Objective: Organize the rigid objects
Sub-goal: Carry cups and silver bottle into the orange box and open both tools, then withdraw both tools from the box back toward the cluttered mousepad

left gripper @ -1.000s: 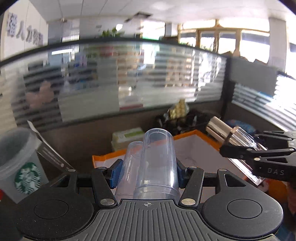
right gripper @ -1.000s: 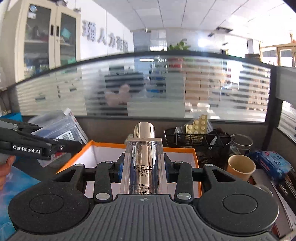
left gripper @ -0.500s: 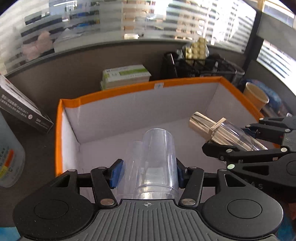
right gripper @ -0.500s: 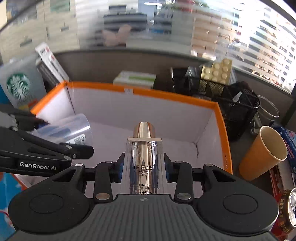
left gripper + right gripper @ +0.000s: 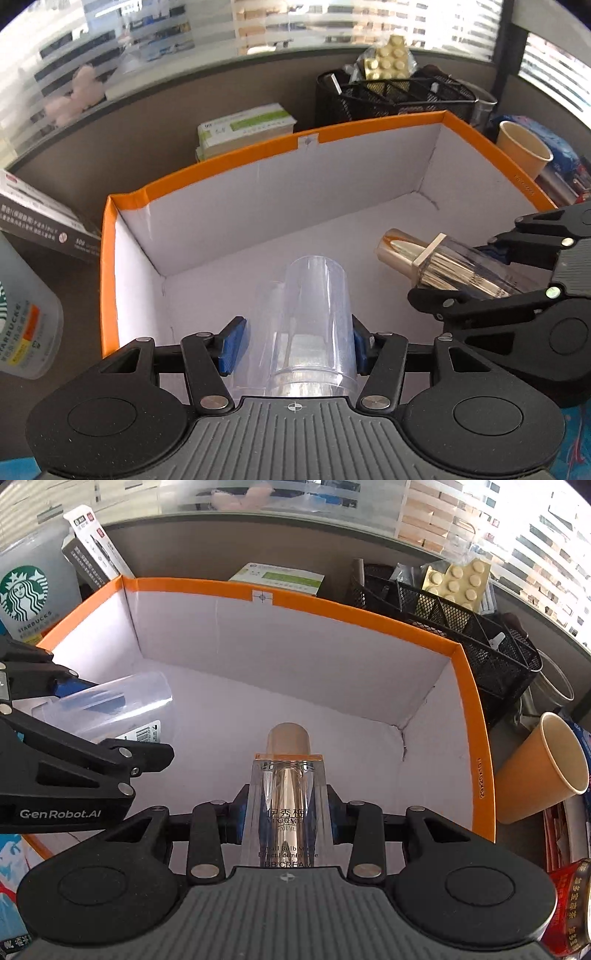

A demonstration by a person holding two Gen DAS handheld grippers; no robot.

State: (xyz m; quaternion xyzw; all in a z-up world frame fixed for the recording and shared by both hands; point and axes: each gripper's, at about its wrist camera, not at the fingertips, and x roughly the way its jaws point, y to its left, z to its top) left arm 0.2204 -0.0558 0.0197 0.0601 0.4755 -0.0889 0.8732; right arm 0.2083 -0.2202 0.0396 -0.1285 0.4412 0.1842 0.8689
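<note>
Left wrist view, left to right. A Starbucks cup [image 5: 26,325] lies at the far left edge on the table [image 5: 74,280], with a dark printed carton [image 5: 40,225] leaning behind it. The orange-rimmed box [image 5: 258,151], white inside, fills the centre; its floor is bare apart from what the tools carry over it. The left tool [image 5: 295,343] is clenched on a clear plastic cup [image 5: 314,317], blue pads [image 5: 231,345] pressing its sides, the cup's closed end pointing forward above the box floor. A second clear wall seems nested beside it, though the transparency makes this uncertain. Behind the box stand a green-and-white carton [image 5: 247,127] and a black mesh organiser [image 5: 399,98] holding a blister pack of pills [image 5: 388,61]. At right, the right tool [image 5: 491,273] reaches in over the box's right wall, grasping a BB cream bottle [image 5: 443,264] with a gold cap directed toward the box centre. A paper cup [image 5: 522,147] stands outside the box's right wall.

Right wrist view, left to right. The left tool [image 5: 110,731] enters from the left with the clear plastic cup [image 5: 114,705] held over the box floor. At centre the right tool [image 5: 286,808] grips the BB cream bottle [image 5: 286,794] by its clear body, cap forward, above the orange-rimmed box [image 5: 476,716] near its right wall. The paper cup [image 5: 543,768] leans just outside that wall.
</note>
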